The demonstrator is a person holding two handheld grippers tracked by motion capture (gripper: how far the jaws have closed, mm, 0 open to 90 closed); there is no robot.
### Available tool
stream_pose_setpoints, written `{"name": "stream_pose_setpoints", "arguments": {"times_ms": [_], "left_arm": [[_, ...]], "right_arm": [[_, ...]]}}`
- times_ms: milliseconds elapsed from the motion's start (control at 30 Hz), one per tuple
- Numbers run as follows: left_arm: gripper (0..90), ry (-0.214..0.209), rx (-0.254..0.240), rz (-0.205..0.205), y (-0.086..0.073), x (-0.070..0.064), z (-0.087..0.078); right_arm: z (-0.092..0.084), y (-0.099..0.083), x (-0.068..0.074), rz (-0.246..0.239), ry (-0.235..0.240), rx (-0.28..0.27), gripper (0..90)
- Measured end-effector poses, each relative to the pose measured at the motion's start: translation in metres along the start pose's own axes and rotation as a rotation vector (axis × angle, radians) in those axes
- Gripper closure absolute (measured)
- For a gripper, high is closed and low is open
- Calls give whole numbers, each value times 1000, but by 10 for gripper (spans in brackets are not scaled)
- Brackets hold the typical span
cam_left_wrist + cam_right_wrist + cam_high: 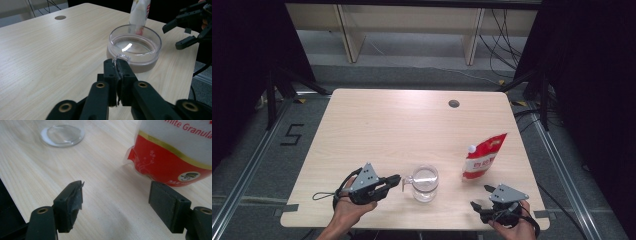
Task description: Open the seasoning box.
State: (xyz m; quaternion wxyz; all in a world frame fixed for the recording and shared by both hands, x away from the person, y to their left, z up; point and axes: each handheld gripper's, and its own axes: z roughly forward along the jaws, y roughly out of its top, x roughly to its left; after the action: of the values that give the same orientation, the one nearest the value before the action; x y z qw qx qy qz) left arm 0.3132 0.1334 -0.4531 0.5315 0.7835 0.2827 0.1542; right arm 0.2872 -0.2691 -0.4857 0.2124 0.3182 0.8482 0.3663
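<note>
A clear glass mug (425,182) stands near the table's front edge, its small handle (117,58) pointing left. My left gripper (397,180) comes in level from the left and is shut on that handle; in the left gripper view (117,66) the black jaws meet with the clear handle pinched between them. A red and white pouch (482,157) with a white cap stands upright to the mug's right. Low at the front right, my right gripper (482,196) is open, its jaws (117,197) wide apart with bare table between them and the pouch (175,152) just beyond.
The wooden table (377,130) has a round cable hole (454,103) at the back right. Its front edge runs just under both hands. Black stands and cables sit on the floor around the table.
</note>
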Motion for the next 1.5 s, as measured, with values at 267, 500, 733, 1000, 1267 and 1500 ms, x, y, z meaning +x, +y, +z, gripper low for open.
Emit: {"name": "stream_pose_setpoints", "arguments": {"times_ms": [267, 500, 733, 1000, 1267, 1500], "left_arm": [[893, -13, -6, 31, 11, -4, 11], [892, -8, -2, 26, 10, -5, 18], [885, 4, 5, 10, 6, -2, 19], [888, 1, -14, 33, 10, -4, 18], [885, 2, -11, 33, 10, -5, 19], [885, 6, -12, 40, 9, -6, 19]], "right_arm": [[0, 1, 0, 1, 16, -1, 342], [0, 2, 0, -12, 11, -10, 352], [0, 3, 2, -19, 19, -12, 368], [1, 4, 2, -19, 23, -8, 368], [2, 4, 2, -29, 24, -12, 374], [2, 5, 3, -31, 29, -17, 395]]}}
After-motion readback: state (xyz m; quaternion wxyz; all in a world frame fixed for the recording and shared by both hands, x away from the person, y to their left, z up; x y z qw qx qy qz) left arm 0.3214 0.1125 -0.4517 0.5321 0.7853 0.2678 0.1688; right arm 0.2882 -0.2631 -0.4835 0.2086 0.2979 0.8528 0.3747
